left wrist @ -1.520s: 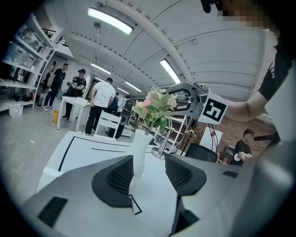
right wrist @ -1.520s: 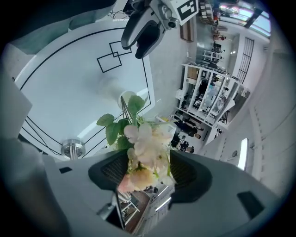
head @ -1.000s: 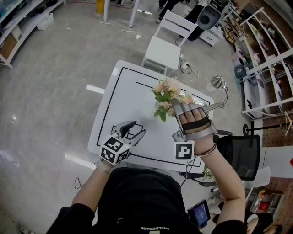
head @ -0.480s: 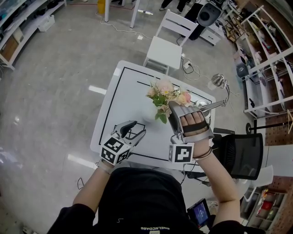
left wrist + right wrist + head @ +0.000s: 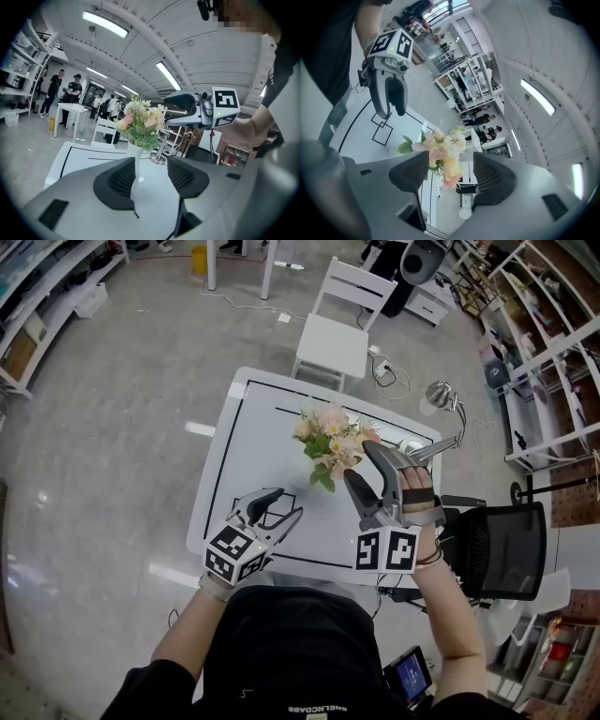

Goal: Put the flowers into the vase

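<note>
Head view and both gripper views are taken together, and the task is judged to be all but finished. The flowers [image 5: 328, 439] are seen standing upright in the vase [image 5: 135, 152], a slim white one set on the white worktop [image 5: 248, 442] inside its black border line. In the head view the vase itself is mostly hidden beneath the blooms and cannot be made out clearly. The right gripper [image 5: 359, 463] is held just beside the vase, at the level of the bouquet, with its jaws spread wide. In the right gripper view the blooms are seen through the gap, beyond the pads, and no stem or petal is pressed by them, so nothing is gripped. The left gripper [image 5: 286, 502] is held on the person's side of the vase, a little apart from it, with its jaws likewise parted and empty; the vase is only framed beyond them. No loose stem is seen lying on the worktop around the vase, so the placing is judged to be done. What is left, as far as can be told, is for both grippers to be drawn clear of the vase without the bouquet being brushed, since a narrow vase under a broad head of flowers is likely to be tipped easily.
</note>
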Tool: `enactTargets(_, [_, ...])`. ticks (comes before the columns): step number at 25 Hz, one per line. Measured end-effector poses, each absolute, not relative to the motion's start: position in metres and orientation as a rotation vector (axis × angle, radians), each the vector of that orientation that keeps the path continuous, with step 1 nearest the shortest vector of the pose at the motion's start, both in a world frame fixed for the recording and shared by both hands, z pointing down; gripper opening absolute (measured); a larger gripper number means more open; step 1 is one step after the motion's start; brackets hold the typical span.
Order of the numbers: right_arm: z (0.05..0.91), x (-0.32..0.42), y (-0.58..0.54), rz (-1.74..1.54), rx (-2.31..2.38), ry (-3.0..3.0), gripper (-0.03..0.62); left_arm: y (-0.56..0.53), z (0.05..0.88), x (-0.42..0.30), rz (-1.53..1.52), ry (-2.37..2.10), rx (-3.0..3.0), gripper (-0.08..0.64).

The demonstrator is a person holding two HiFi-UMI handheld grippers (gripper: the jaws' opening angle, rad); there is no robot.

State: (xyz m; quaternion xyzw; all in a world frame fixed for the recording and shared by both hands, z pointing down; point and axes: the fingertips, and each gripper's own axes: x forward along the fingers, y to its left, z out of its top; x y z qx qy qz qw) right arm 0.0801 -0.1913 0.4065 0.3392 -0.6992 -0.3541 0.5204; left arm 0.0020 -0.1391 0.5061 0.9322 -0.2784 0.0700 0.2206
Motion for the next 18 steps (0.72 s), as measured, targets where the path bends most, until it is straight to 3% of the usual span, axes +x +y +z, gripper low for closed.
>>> enactTargets(15, [0.356,0.143,-0.151,-0.103,1.288,-2.408,0.276,-0.136,0.423,0.055,0.113,-0.694,2.770,0.189])
enactTargets(18, [0.350,0.159,-0.140,-0.025,1.367,-2.473,0.223,-0.137,0.407,0.066,0.080,-0.674,2.806,0.153])
